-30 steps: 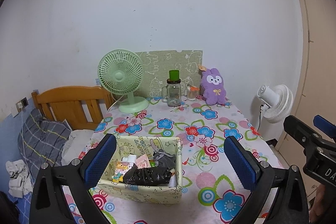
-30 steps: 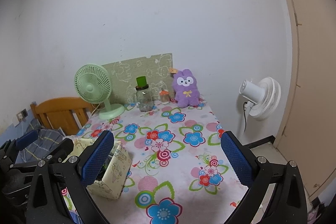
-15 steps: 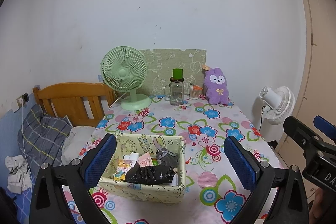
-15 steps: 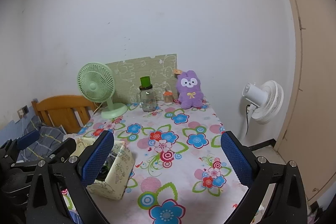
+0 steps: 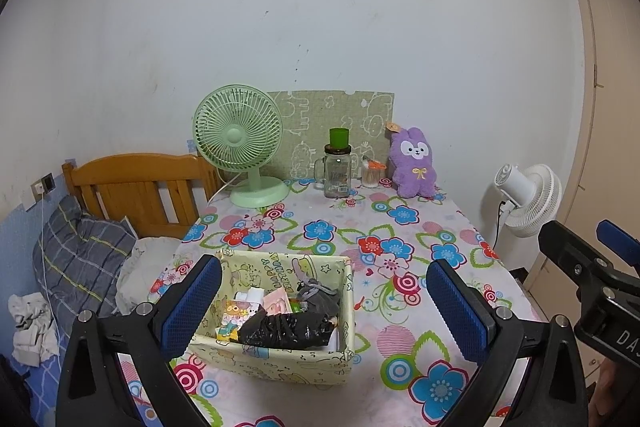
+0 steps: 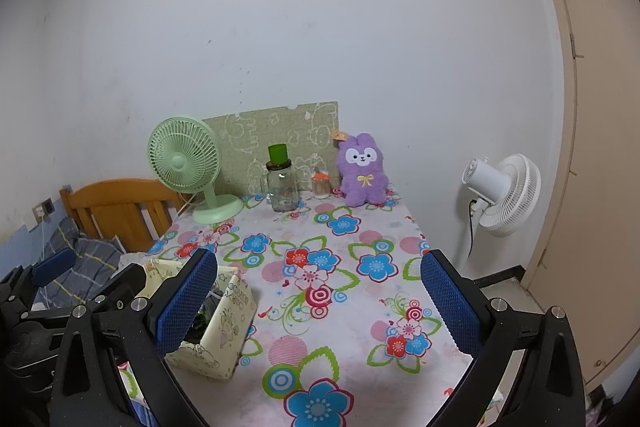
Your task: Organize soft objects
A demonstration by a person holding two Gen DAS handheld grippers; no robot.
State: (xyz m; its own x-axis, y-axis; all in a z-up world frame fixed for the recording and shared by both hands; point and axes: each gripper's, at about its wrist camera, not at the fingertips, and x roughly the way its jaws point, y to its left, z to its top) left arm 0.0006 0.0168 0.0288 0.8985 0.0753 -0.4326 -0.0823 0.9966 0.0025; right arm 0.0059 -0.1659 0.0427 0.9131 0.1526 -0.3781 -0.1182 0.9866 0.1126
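Note:
A purple plush rabbit [image 5: 413, 164] [image 6: 362, 171] sits upright at the table's far edge against the wall. A pale yellow cartoon-print box [image 5: 280, 355] [image 6: 224, 327] stands near the front left, holding a black bag, grey cloth and small packets. My left gripper [image 5: 324, 311] is open, held above the near side of the box with nothing between its fingers. My right gripper [image 6: 316, 303] is open too, over the flowered tablecloth to the right of the box, far short of the rabbit.
At the back stand a green desk fan [image 5: 240, 143], a glass jar with a green lid [image 5: 338, 167], a small orange-lidded jar [image 5: 372, 175] and a green board. A white fan [image 6: 504, 199] stands right of the table. A bed with a wooden headboard [image 5: 136, 187] is on the left.
Both views have pulled back and risen slightly; the table's objects sit a little lower and farther. Both grippers stay open and empty.

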